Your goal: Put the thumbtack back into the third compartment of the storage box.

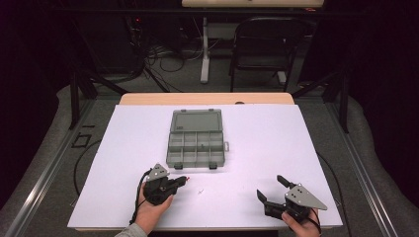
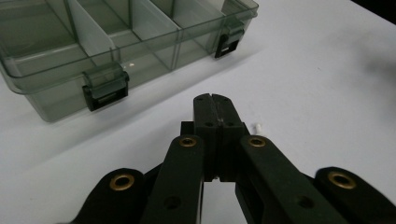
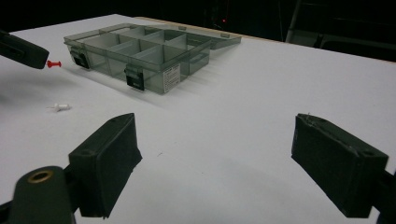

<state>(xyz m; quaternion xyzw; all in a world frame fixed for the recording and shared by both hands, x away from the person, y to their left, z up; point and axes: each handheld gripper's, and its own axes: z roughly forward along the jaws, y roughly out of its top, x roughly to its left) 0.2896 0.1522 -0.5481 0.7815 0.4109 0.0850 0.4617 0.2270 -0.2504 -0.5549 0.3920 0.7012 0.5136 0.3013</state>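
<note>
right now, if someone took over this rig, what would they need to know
Left claw: shut on a red pushpin, held just above the white table cover, in front of the organizer box.
Right claw: open, holding nothing, at the near right of the table.
The box lies open with its lid flat behind it; I can make out nothing in its compartments.
A white pushpin lies loose on the cover near the left claw.
Likely left: put the red pin into a compartment, then the white one.

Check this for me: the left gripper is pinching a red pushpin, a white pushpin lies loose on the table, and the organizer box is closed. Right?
Not quite: the organizer box is open, lid folded back, as the high view shows. The left gripper does pinch the red pushpin, and the white pushpin lies loose.
</note>
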